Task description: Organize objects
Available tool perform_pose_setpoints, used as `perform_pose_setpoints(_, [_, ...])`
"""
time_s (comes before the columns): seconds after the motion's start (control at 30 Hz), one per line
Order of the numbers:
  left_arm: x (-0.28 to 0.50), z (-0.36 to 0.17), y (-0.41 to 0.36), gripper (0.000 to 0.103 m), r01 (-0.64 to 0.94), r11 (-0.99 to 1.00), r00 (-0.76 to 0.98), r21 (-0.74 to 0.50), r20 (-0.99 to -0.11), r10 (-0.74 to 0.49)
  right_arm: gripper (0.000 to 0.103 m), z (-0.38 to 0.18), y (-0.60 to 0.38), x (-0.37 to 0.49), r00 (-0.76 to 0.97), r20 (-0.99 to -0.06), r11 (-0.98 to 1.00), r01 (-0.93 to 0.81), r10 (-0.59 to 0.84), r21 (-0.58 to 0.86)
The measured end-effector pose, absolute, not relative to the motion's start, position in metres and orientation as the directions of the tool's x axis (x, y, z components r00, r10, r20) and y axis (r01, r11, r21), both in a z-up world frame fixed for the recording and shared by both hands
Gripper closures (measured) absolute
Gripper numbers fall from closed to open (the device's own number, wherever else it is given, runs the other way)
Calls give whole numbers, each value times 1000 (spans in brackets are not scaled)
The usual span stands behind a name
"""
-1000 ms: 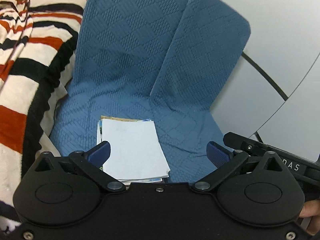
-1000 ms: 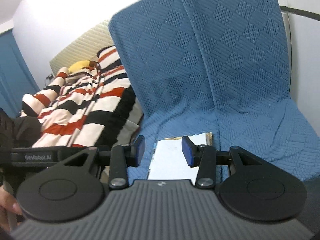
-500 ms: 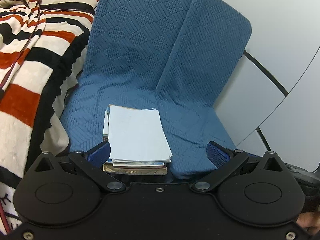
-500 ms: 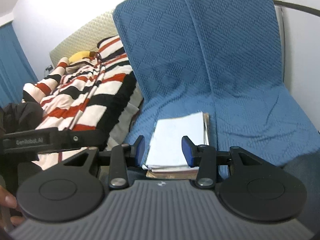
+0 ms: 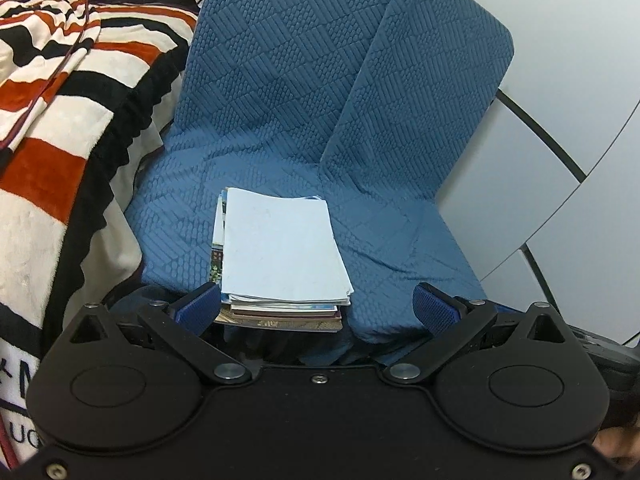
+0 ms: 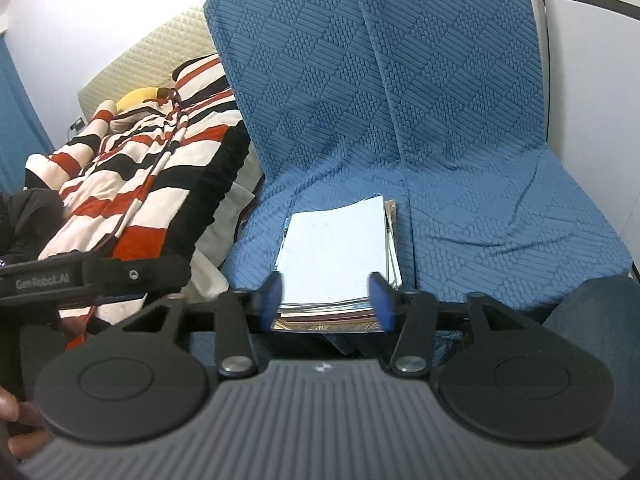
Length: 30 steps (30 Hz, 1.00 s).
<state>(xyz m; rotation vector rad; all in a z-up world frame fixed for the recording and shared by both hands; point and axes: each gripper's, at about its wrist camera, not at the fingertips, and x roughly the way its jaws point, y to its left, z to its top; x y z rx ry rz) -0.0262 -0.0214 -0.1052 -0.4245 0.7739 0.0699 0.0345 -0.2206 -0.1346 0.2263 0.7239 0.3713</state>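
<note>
Handling: the stack of booklets looked moderately heavy as a whole but loose; thin paper leaves on top would likely flex and slide over the glossy covers below; a pinch on one sheet alone would probably peel it away from the rest.
Where to grip: judged best at the near short edge, where the spines and page edges overhang the seat front; pressing the whole thickness together there, or squeezing the two long sides, should keep the pile square.
Look: a plain pale-blue sheet lay on top; beneath it sat thinner magazines with coloured covers, a dark maroon one and a brownish patterned one at the bottom; edges were slightly staggered, more so on the left side in the left wrist view.
Place: the stack rested on the seat of the blue quilted cushion, near its front edge, beside the striped blanket.
Left gripper: jaws spread wide and empty; its left pad sat just beside the stack's near left corner, contact unclear; the right pad stood well clear.
Right gripper: jaws had just been opening; they framed the stack's near edge without pressing on it; nothing was held.
</note>
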Motion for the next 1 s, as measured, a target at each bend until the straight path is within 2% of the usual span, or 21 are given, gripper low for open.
perform_pose_setpoints(0.03, [-26,-105,-21,1,-217,914,717,-342,-692,-89,24,-135,-221,35,692,-599,912,-247,403,328])
perform_pose_setpoints(0.07, [-26,-105,-21,1,-219,914,715,-342,-693,-88,14,-136,-221,36,697,-597,914,-240,396,326])
perform_pose_setpoints(1.0, [-26,-104,-18,1,-226,913,714,-339,-695,-82,14,-139,-217,42,679,-624,919,-234,388,317])
